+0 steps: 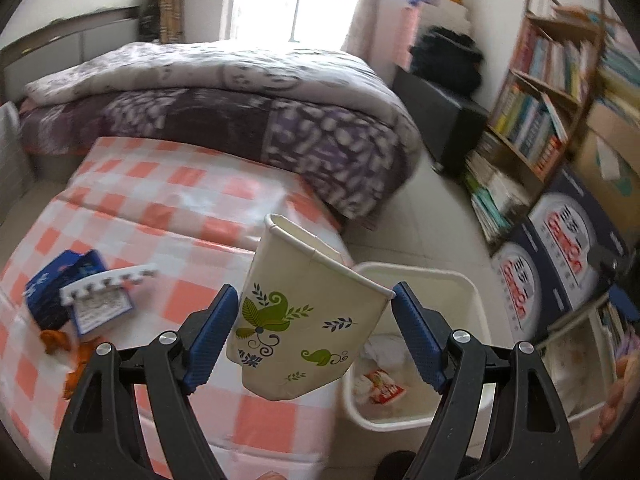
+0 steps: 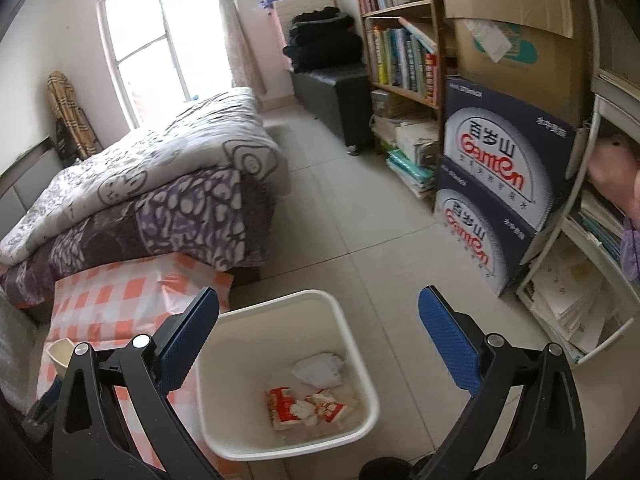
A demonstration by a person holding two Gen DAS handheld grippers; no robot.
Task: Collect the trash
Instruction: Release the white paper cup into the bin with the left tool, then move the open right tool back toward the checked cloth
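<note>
The job looked partly done. The white bin [image 2: 288, 376] stood on the tiled floor just beside the checked table [image 1: 160, 208] and already held some trash: a crumpled white paper [image 2: 318, 368] toward its far side and red-and-white snack wrappers [image 2: 308, 406] nearer the front.

More remained on the table: a blue box [image 1: 60, 284], a white and blue card [image 1: 102, 298] lying against it, and orange scraps [image 1: 60, 344] near the table's edge (peel, perhaps; too blurred to say).

The paper cup [image 1: 304, 312], printed with green leaves, was the piece in hand. It sat tilted between the fingers of the left gripper [image 1: 314, 300], which touched it on both sides and appeared to be gripping it, above the table's edge and next to the bin, so dropping it in seemed the step under way.

The right gripper [image 2: 318, 304] hung over the bin with its fingers spread wide and nothing between them.
</note>
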